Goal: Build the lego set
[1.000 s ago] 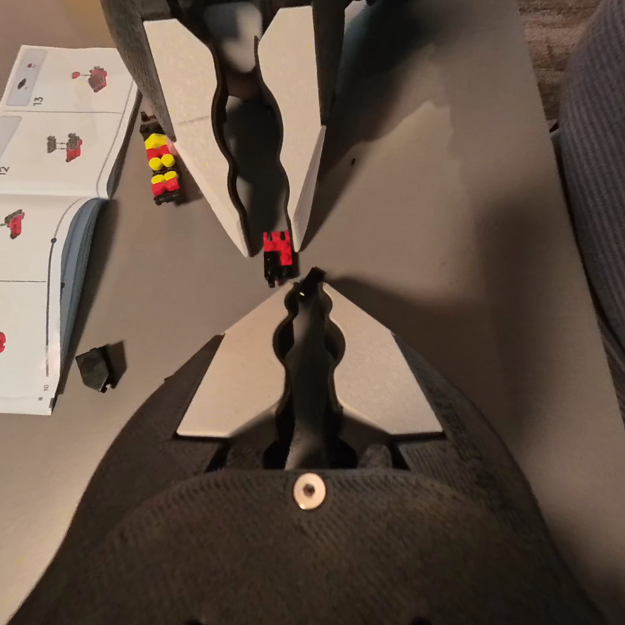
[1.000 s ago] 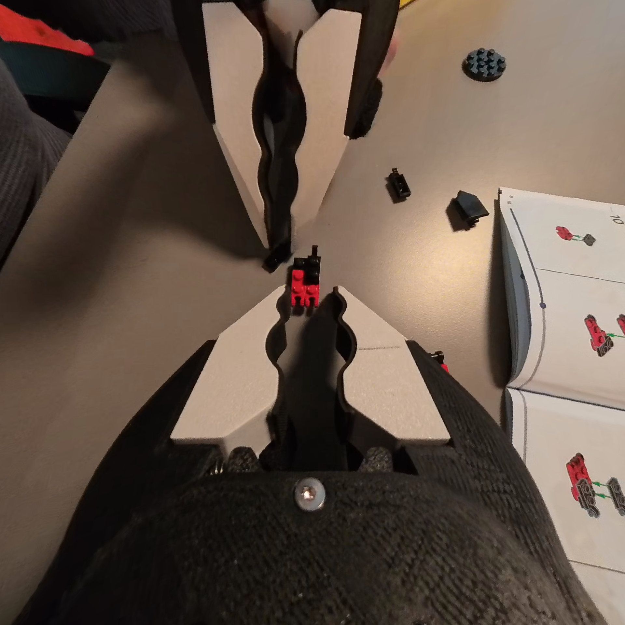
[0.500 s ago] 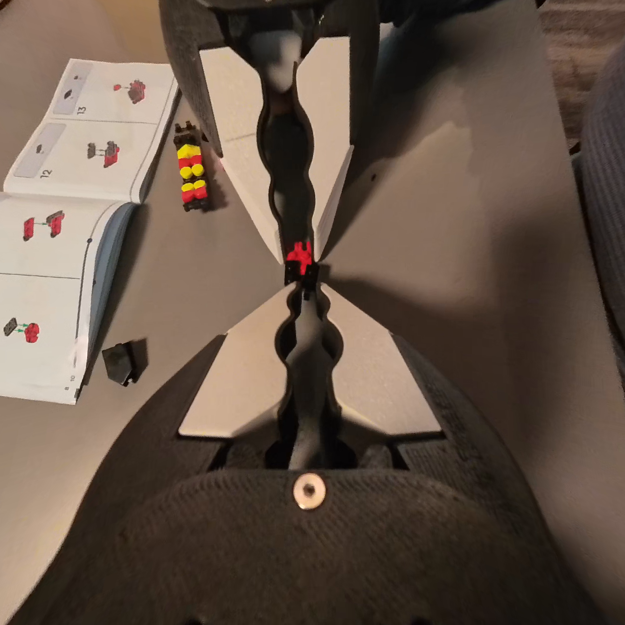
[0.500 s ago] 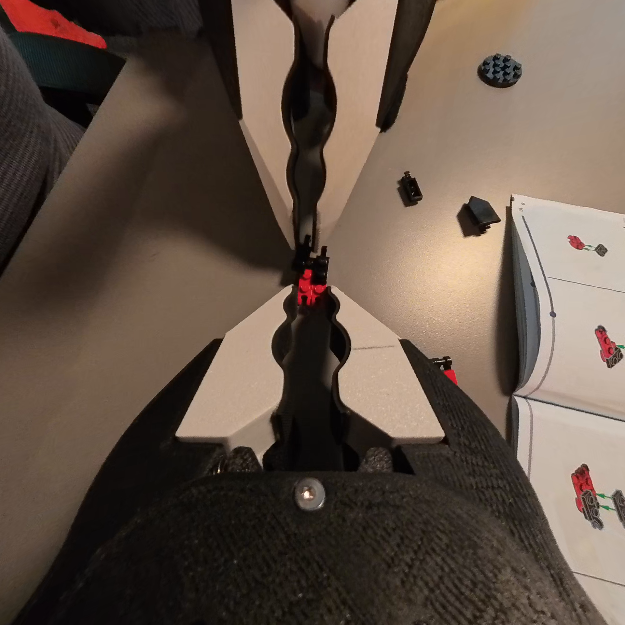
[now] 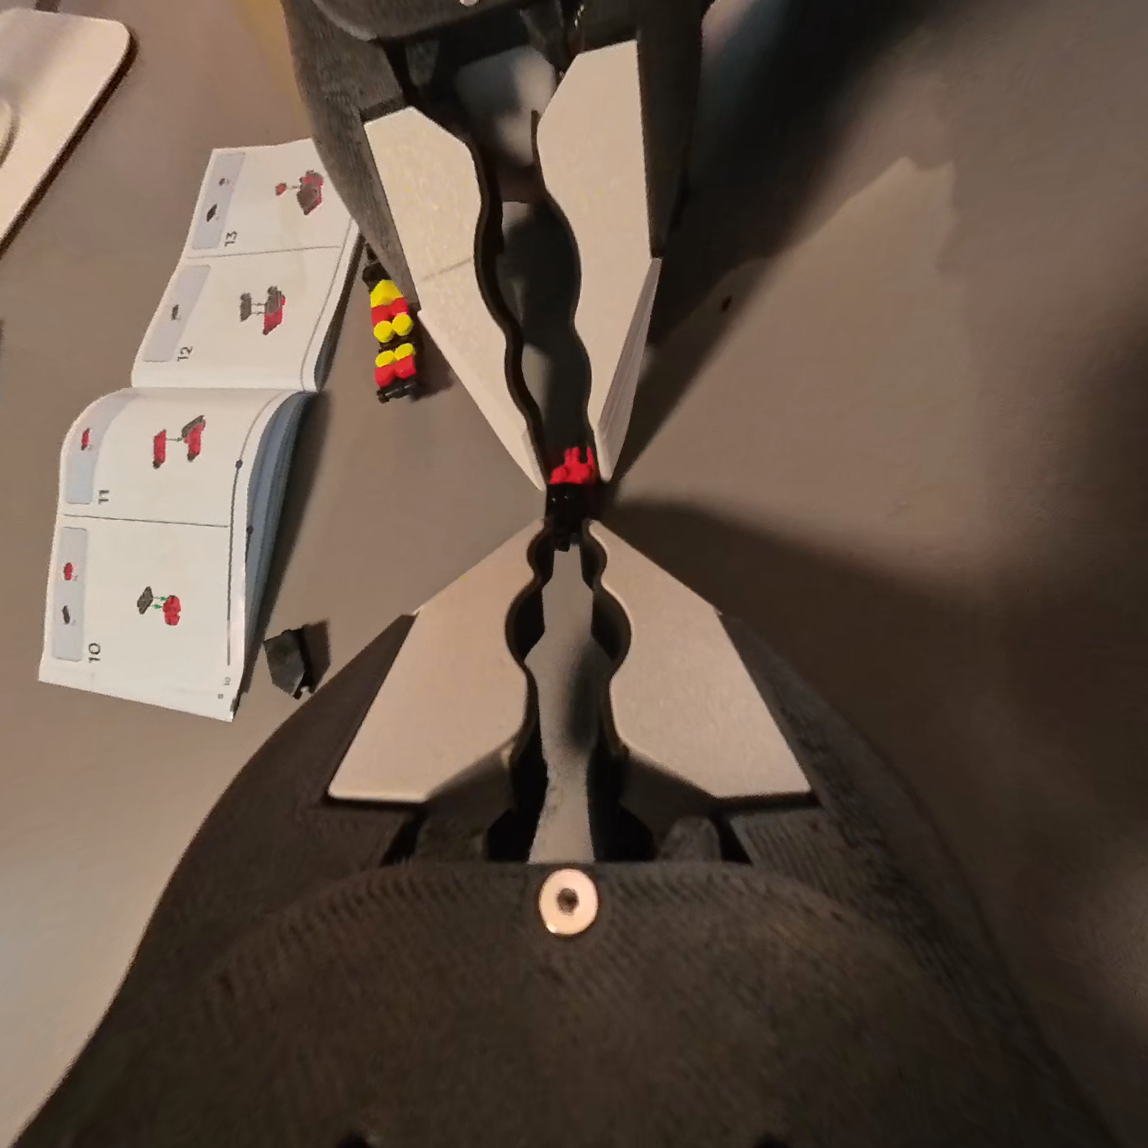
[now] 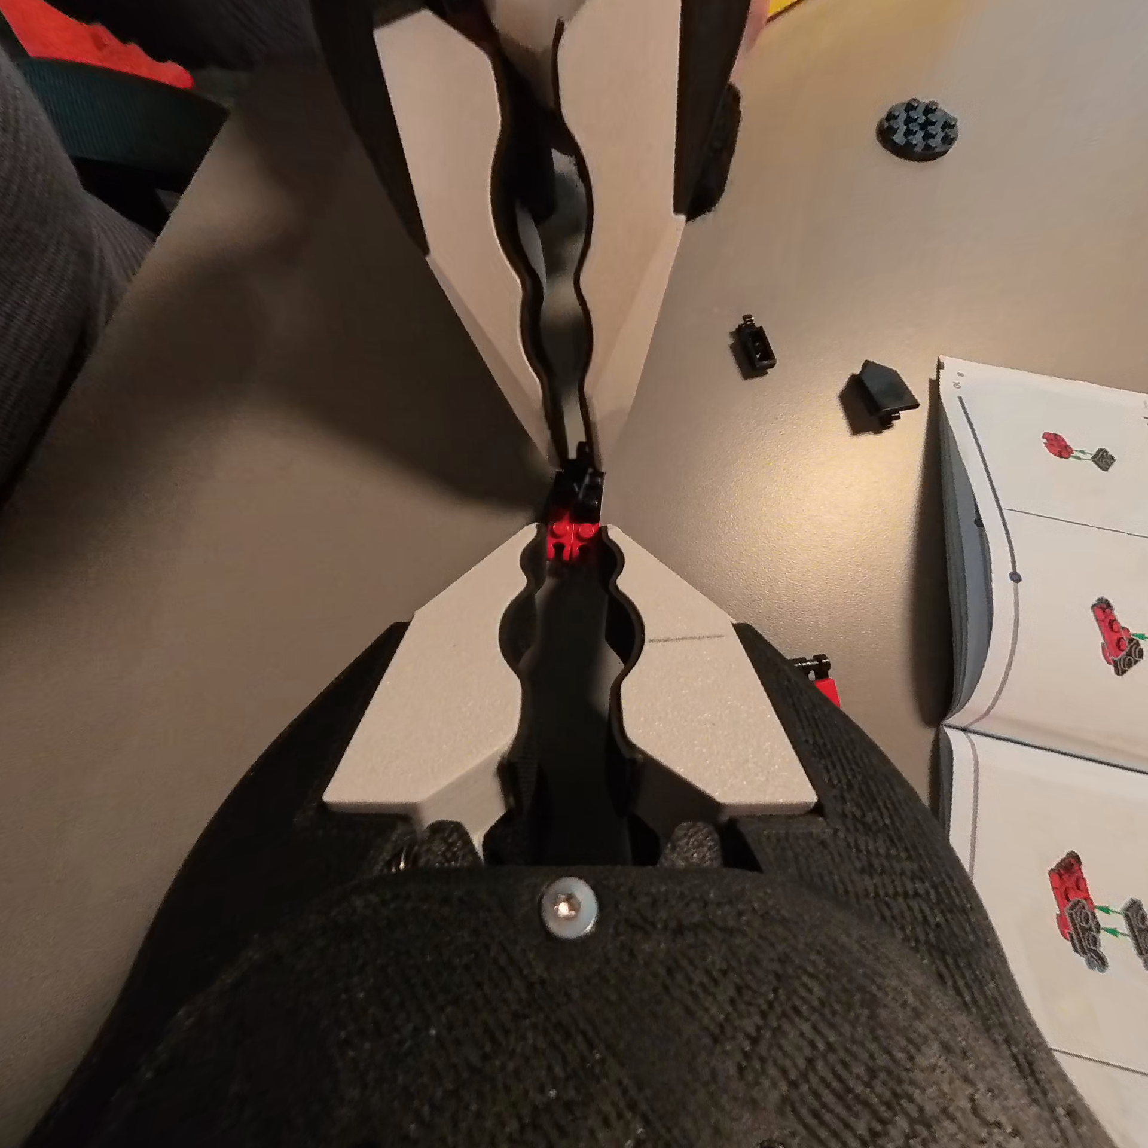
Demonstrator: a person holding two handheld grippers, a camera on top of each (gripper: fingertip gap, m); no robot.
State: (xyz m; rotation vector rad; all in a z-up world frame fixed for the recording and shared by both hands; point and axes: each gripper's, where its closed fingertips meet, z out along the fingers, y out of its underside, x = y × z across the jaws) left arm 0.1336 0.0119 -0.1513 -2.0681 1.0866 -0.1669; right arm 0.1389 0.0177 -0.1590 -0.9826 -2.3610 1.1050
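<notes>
Tip to tip at frame centre: left gripper [image 5: 564, 533] pinching small black piece [image 5: 564, 519], right gripper [image 6: 573, 539] clamping red-and-black lego block [image 6: 572, 539], pieces touching. Open instruction booklet [image 5: 186, 435] at left; yellow-red assembly [image 5: 391, 338] just beside it.
</notes>
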